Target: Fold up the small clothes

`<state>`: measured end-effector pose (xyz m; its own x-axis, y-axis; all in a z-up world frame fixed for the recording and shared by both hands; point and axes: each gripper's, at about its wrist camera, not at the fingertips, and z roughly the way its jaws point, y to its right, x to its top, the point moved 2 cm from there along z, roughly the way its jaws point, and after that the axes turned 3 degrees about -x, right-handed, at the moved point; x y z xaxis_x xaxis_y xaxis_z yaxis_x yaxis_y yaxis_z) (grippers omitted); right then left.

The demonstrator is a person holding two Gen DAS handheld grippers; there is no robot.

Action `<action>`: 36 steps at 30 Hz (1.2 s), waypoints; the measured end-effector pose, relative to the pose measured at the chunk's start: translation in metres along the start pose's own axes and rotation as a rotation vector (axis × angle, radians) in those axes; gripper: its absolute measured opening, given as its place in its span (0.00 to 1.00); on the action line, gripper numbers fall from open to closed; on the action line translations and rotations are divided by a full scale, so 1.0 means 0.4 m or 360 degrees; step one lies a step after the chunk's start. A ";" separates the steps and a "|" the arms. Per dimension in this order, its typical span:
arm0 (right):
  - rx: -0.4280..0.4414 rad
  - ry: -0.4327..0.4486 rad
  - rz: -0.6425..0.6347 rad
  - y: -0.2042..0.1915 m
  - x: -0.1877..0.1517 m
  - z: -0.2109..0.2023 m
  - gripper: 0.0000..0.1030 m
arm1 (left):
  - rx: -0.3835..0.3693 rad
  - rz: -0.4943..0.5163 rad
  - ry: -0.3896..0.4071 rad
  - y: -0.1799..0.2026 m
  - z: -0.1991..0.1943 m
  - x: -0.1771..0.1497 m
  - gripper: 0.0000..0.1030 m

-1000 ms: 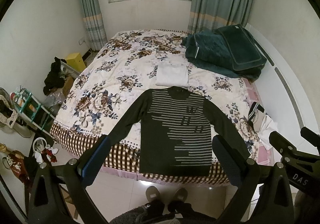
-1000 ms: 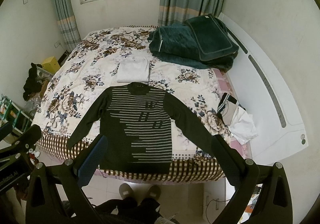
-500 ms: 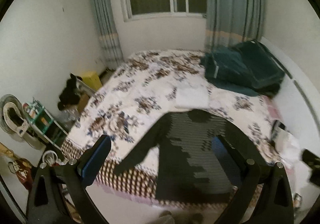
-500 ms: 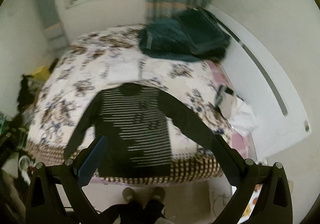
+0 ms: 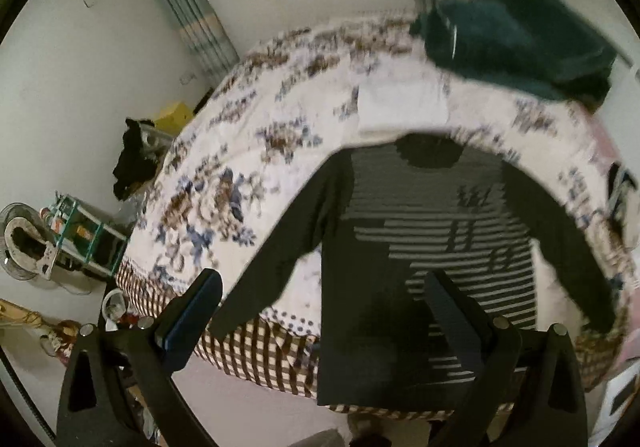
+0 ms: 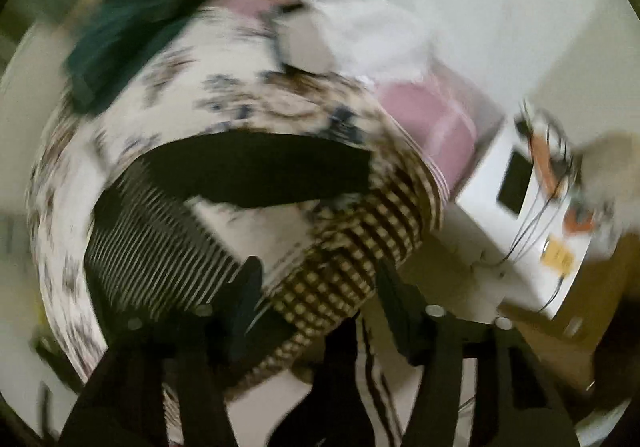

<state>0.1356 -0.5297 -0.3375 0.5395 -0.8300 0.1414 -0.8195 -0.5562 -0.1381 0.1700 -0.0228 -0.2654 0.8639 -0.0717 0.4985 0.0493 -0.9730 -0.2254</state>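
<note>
Both jaws spread, nothing held; right gripper [image 6: 316,287] just narrowing over sweater [image 6: 160,247].

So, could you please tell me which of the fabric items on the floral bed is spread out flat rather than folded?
The dark striped sweater, sleeves splayed; the white cloth and teal blanket lie folded.
</note>
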 end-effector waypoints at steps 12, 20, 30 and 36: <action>0.0090 -0.0290 0.0338 0.177 0.309 0.885 0.72 | 0.0152 0.0072 -0.0400 0.281 0.504 -0.122 1.00; 0.0179 -0.0057 0.0175 0.123 0.350 0.875 0.04 | 0.0114 0.0177 -0.0399 0.405 0.626 -0.134 1.00; 0.0087 -0.0136 0.0166 0.151 0.509 0.861 0.41 | 0.0001 0.0170 -0.0420 0.492 0.709 -0.128 1.00; 0.0460 -0.0251 0.0514 0.199 0.384 0.910 0.53 | -0.0092 0.0193 -0.0488 0.521 0.774 -0.188 1.00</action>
<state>0.2236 -0.7167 -0.6836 0.3066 -0.9464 -0.1013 -0.8750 -0.2384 -0.4213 0.2706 -0.1521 -0.6092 0.9728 -0.1271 0.1938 -0.0842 -0.9729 -0.2156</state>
